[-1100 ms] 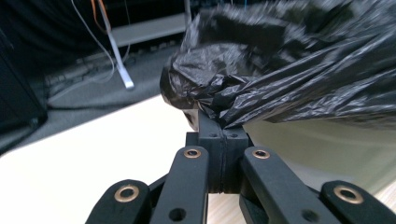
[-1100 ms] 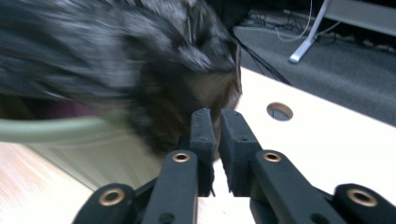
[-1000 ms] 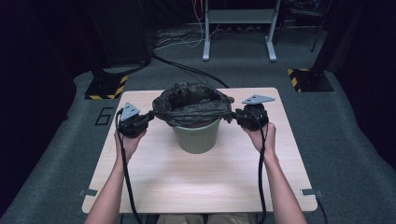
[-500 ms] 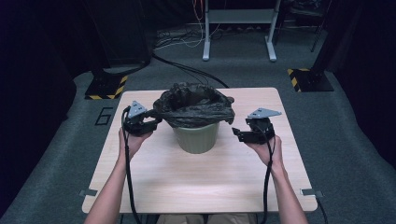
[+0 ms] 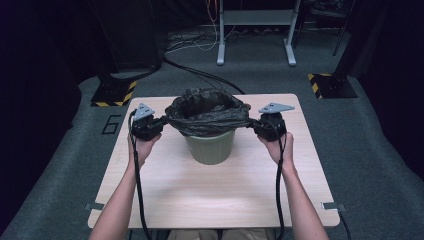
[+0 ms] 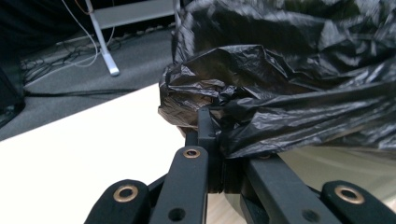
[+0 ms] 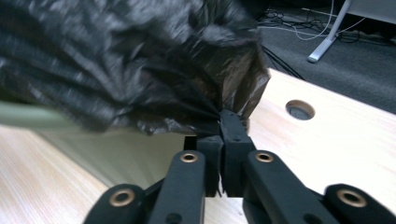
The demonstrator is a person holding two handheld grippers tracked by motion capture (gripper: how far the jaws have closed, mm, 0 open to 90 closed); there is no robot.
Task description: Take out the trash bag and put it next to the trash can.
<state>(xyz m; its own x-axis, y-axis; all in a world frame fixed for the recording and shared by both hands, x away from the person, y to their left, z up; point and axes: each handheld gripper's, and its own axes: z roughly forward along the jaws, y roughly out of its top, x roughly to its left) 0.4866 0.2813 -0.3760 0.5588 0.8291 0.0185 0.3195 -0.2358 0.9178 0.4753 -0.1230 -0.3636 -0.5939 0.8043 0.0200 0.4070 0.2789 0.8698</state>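
Observation:
A pale green bin (image 5: 211,147) stands mid-table with a black garbage bag (image 5: 207,112) draped over its rim, its mouth open at the top. My left gripper (image 5: 161,122) has just closed on the bag's left edge; in the left gripper view the jaws (image 6: 208,116) pinch a bunched fold of the bag (image 6: 289,70). My right gripper (image 5: 254,125) has just closed on the bag's right edge; the right gripper view shows gathered plastic (image 7: 116,60) clamped at the tips (image 7: 227,119) beside the bin wall (image 7: 130,158). The bag is stretched taut between the two.
The wooden table (image 5: 215,195) has bare room in front of the bin and a round hole (image 7: 300,109) near its right edge. Behind it on the carpet are a white desk frame (image 5: 255,30), cables and two yellow-black striped stands (image 5: 115,92).
Half a second ago both grippers had let go and stood off the bag. Now both are back at its sides, shut on the edges, and the bag is pulled wider.

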